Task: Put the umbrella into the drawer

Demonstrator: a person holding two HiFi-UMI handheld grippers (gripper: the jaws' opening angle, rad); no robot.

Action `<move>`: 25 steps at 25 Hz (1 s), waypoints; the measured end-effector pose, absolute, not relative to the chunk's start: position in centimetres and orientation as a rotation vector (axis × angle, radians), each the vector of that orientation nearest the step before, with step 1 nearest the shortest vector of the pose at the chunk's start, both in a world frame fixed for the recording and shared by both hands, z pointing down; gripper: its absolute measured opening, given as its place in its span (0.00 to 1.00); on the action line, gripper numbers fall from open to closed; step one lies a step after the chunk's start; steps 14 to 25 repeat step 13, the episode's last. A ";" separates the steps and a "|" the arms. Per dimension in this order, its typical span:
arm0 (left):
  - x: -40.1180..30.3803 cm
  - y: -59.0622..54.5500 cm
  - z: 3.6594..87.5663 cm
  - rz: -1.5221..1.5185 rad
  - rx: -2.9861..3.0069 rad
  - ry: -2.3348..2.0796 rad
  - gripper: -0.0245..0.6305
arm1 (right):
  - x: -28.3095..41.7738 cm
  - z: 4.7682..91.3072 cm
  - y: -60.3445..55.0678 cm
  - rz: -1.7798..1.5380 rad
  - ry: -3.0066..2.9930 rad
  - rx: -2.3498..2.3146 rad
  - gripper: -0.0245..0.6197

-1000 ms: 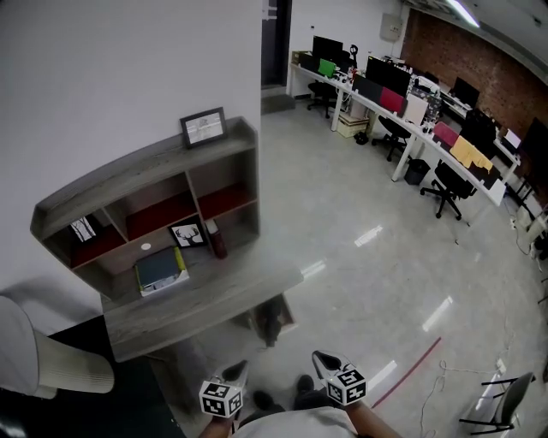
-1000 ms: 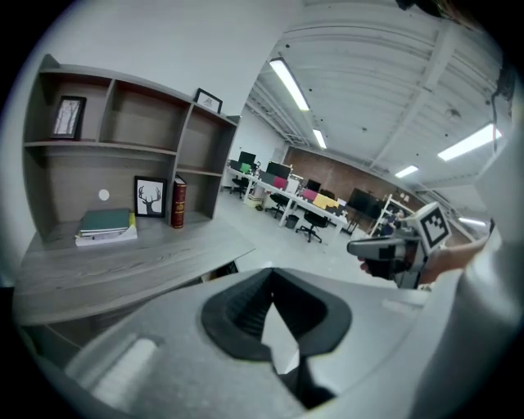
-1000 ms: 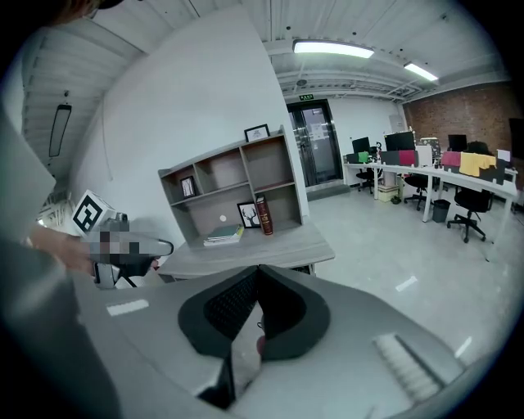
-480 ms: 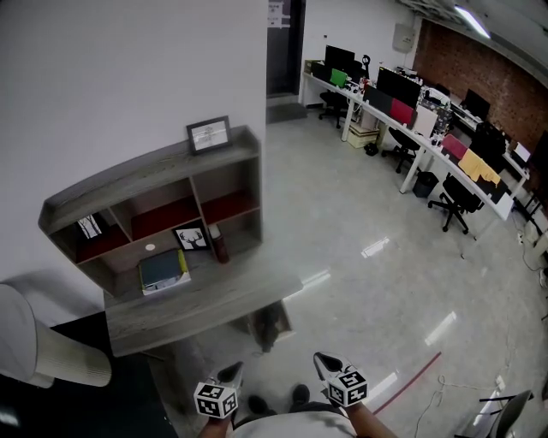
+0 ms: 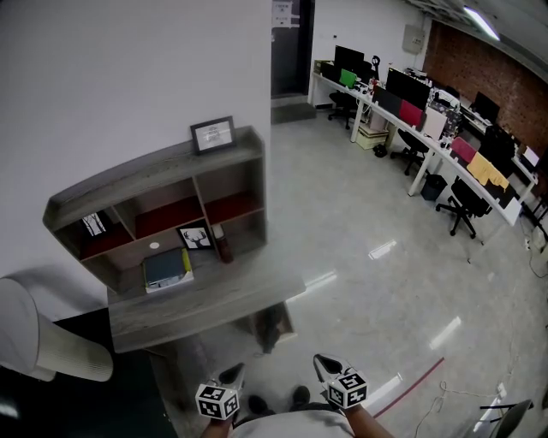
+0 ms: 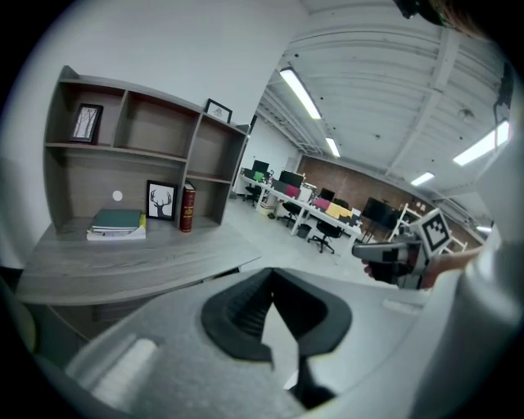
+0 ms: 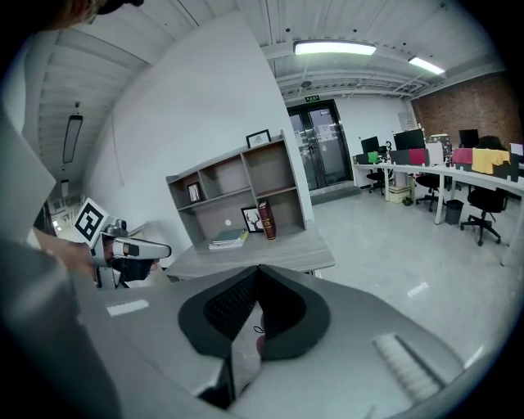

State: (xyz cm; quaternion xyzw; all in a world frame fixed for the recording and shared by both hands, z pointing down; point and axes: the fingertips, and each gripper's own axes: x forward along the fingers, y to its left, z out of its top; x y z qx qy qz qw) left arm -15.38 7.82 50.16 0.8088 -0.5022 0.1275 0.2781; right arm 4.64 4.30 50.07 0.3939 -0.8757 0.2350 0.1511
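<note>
The desk is faced from well apart. No umbrella is seen on its top or along its edges, nor any open drawer; whether it is already stowed or yet unfetched cannot be judged. The left gripper and right gripper are held with jaws together, empty.

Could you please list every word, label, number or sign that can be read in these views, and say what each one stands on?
No text can be read in any view.
Framed sheet on top of the shelf: print too small.
Red book spine: lettering blurred.
Green sign above the door: too small.
Wall notice: too small.
Marker cube: pattern only, no letters.
</note>
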 end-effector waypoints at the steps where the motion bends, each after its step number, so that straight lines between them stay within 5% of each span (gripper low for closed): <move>1: -15.4 7.7 50.2 0.339 2.168 -1.352 0.04 | 4.5 50.2 4.3 0.676 -2.517 1.125 0.05; 25: -14.2 5.8 49.7 0.322 2.174 -1.360 0.04 | 5.2 49.3 1.7 0.663 -2.534 1.143 0.05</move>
